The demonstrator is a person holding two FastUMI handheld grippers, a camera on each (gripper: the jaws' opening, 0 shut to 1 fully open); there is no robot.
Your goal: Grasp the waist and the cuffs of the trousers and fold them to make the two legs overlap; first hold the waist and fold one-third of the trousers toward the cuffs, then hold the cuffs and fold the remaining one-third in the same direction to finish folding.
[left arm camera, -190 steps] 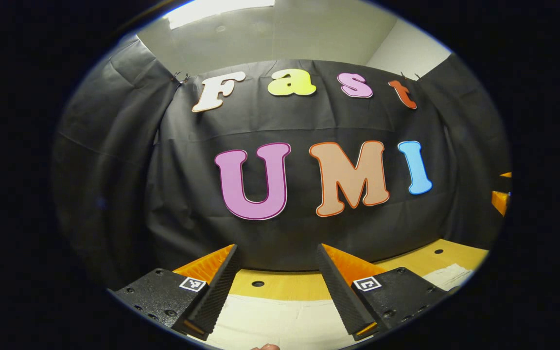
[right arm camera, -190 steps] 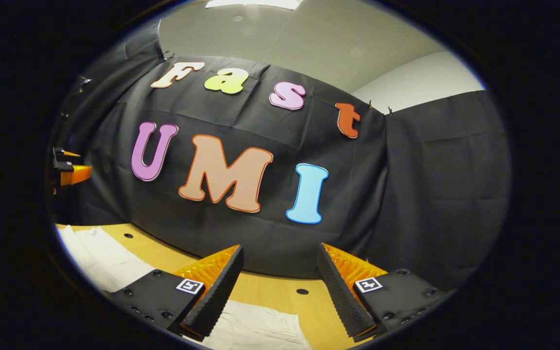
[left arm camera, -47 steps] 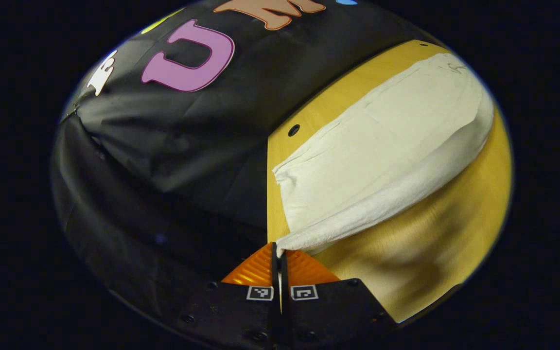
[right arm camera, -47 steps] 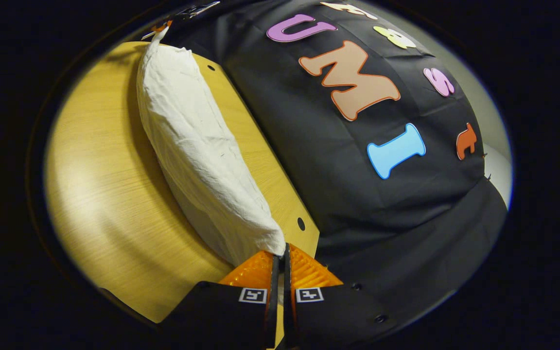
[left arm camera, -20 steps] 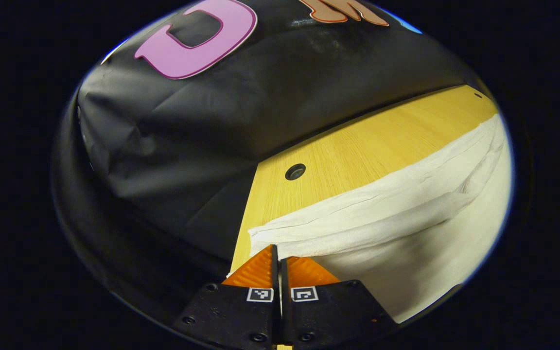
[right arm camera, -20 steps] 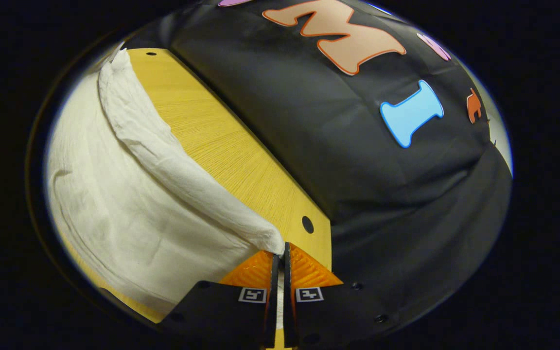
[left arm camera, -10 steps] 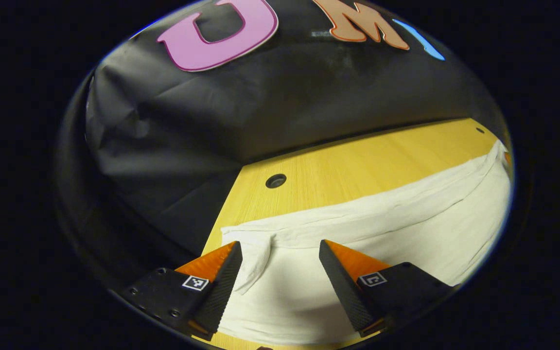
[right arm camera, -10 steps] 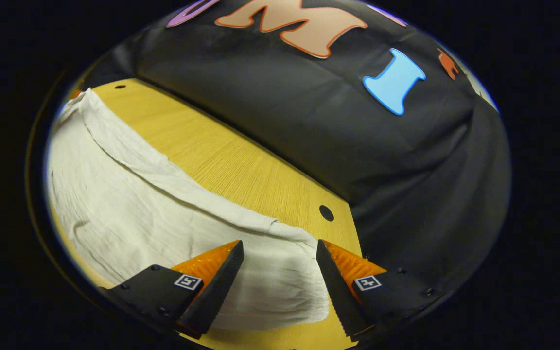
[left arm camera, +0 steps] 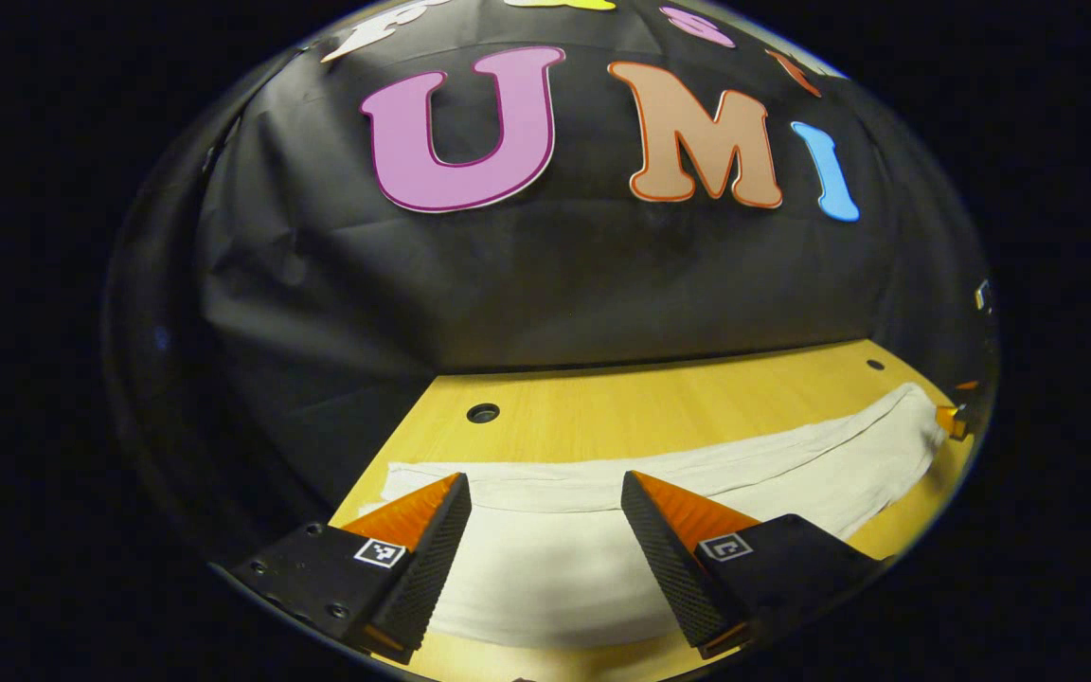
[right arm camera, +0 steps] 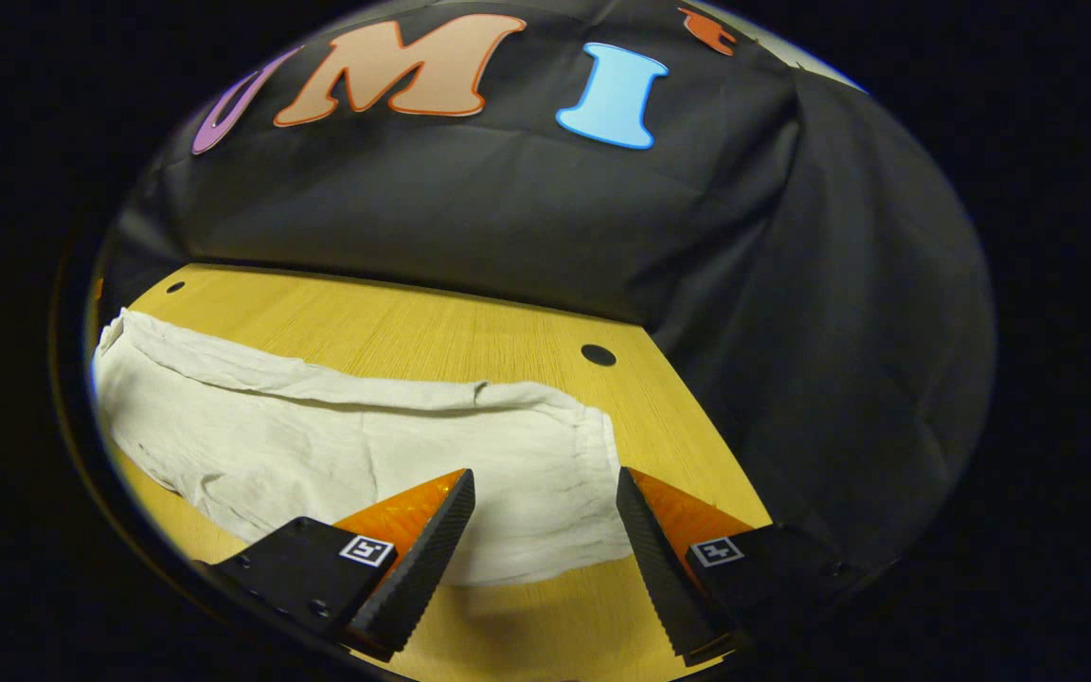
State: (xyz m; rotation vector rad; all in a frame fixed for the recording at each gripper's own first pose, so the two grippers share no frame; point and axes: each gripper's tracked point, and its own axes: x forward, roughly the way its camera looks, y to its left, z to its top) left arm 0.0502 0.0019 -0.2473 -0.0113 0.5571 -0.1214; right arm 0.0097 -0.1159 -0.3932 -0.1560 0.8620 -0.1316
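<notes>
While the white trousers (left arm camera: 545, 559) lie flat along the lower part of the left gripper view on the wooden table (left arm camera: 659, 407), the left gripper (left arm camera: 543, 530) hangs over them with its fingers spread apart, holding nothing. Across the lower left of the right gripper view the trousers (right arm camera: 337, 445) stretch toward the frame's left edge, and the right gripper (right arm camera: 545, 530) stands wide apart above their near end, clear of the cloth.

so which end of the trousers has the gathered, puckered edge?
The end of the trousers under the right gripper: its short edge shows puckers by that gripper's fingers. The end at the left gripper lies flat and smooth.
</notes>
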